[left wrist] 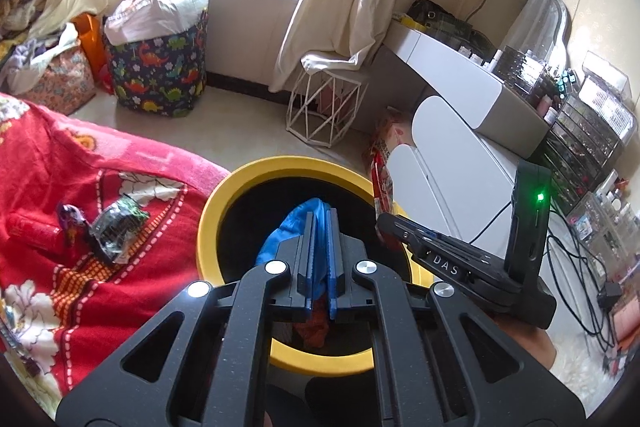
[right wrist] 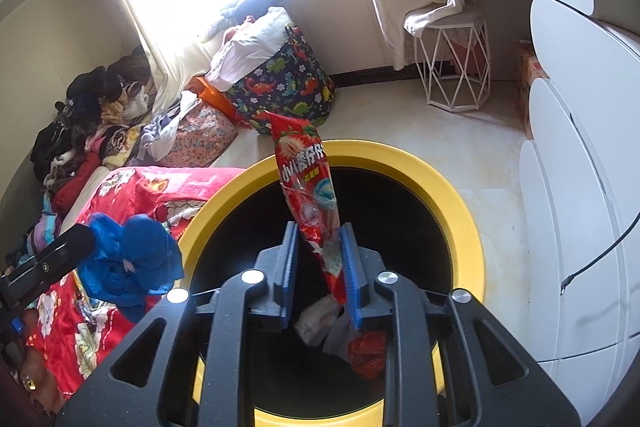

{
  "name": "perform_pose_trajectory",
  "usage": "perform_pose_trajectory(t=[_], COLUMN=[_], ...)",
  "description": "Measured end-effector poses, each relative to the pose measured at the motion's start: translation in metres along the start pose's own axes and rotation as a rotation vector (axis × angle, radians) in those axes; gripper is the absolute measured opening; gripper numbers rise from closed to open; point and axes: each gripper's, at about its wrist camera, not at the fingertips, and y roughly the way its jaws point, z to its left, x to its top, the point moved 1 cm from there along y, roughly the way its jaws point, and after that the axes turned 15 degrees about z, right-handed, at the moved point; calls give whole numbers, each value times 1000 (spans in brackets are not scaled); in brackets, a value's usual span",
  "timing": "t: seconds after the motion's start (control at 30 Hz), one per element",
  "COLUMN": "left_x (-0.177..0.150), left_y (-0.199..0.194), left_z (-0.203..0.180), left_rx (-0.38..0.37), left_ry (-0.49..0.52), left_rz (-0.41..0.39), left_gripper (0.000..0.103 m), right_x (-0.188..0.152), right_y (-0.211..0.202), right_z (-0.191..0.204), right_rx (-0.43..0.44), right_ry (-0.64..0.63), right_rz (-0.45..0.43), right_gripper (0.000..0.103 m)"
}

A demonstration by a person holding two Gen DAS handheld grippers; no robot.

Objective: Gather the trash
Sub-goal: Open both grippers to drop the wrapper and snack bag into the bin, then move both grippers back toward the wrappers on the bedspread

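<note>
Both grippers hang over the bin [right wrist: 460, 187] to drop trash. Left gripper [left wrist: 319, 223]: jaws nearly shut, blue bag [left wrist: 304, 223] between them. Right gripper [right wrist: 319, 239]: jaws partly open, red wrapper [right wrist: 306, 183] loose between them, leaning on one pad above the bin. More wrappers [left wrist: 116, 227] remain on the blanket [left wrist: 120, 287] beside the bin.

both tilt downward: left hand-held gripper [left wrist: 319, 223] nearly closed, right hand-held gripper [right wrist: 319, 237] parted.

red snack wrapper [right wrist: 310, 187] upright, blue bag [left wrist: 298, 227] crumpled
</note>
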Motion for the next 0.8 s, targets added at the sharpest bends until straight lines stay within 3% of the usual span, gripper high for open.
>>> perform_pose_trajectory(t=[0.03,0.07,0.1,0.17,0.2,0.5,0.8], left_x=[0,0,0,0,-1,-10,-20], left_y=[0,0,-2,-7,-9,-30,-51], left_z=[2,4,5,9,11,18,28], left_rx=[7,9,8,10,22,77,129], left_ry=[-9,-15,-21,-34,-39,-52,-74], left_rz=[-2,-6,-13,-33,-41,-89,-130], left_gripper=[27,53,67,77,87,92,92], right_x=[0,-1,-1,-1,-1,-1,-1], right_y=[0,0,-1,-2,-3,-10,-21], right_z=[0,-1,-1,-3,-3,9,30], right_rx=[-5,-9,-10,-16,-22,-23,-9], right_ry=[3,7,10,13,14,-15,-81], right_rz=[0,-1,-6,-11,-14,-42,-85], right_gripper=[34,38,41,46,48,63,70])
